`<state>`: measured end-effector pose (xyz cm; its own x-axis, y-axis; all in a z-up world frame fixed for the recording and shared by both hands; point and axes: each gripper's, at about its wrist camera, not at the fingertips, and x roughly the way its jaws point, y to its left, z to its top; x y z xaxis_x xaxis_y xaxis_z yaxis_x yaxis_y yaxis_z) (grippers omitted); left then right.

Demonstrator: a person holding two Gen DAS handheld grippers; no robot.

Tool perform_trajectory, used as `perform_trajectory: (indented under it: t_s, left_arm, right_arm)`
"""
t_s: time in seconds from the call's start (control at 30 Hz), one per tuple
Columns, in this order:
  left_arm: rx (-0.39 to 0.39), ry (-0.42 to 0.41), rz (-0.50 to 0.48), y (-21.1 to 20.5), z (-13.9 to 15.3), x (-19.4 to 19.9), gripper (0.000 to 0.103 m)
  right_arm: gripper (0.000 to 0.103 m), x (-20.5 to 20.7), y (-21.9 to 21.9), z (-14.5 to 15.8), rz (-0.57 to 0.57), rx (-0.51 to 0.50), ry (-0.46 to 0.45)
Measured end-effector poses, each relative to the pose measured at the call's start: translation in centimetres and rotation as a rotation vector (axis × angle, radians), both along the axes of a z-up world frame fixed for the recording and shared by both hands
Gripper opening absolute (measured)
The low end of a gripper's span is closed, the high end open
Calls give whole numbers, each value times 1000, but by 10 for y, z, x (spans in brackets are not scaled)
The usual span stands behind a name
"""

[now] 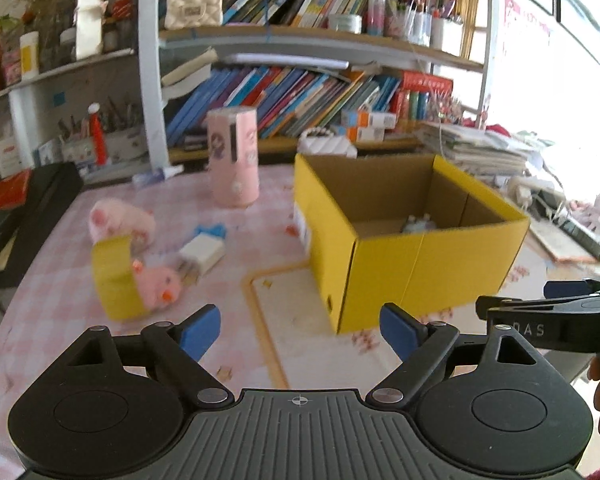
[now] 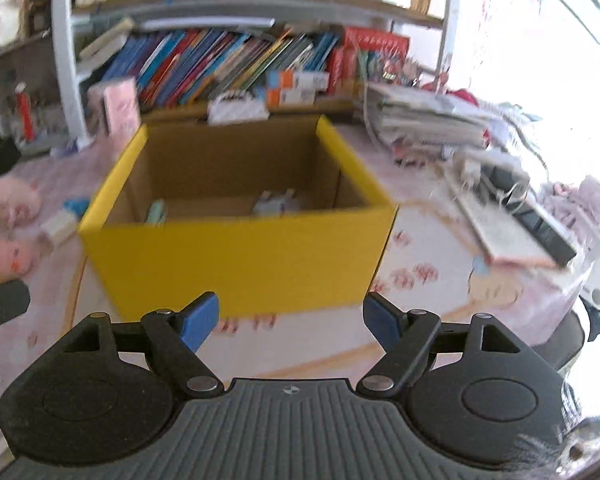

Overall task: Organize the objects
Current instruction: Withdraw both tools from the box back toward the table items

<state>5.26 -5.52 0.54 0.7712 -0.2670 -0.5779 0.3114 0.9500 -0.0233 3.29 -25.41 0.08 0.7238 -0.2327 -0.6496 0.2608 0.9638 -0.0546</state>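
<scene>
daylight glare blown out right | fisheye-bent edges | right wrist view motion-blurred

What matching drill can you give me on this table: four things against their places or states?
Things:
1. yellow box
2. pink cylinder
3. white charger
4. yellow tape roll

Places or states:
A. lies flat, between the plush toys and the box
B. stands upright behind the toys
C. open-topped, a few small items inside
D. on edge against a pink plush toy

Pairs: 1-C, 2-B, 3-A, 4-D
</scene>
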Motion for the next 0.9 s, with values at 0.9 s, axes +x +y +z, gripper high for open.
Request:
perform_trajectory:
  t_s: [0.9]
  left_arm:
    - [93,84,108,65,-14,-54,89]
  right_arm:
    - [79,-40,92,-20,207,49,84]
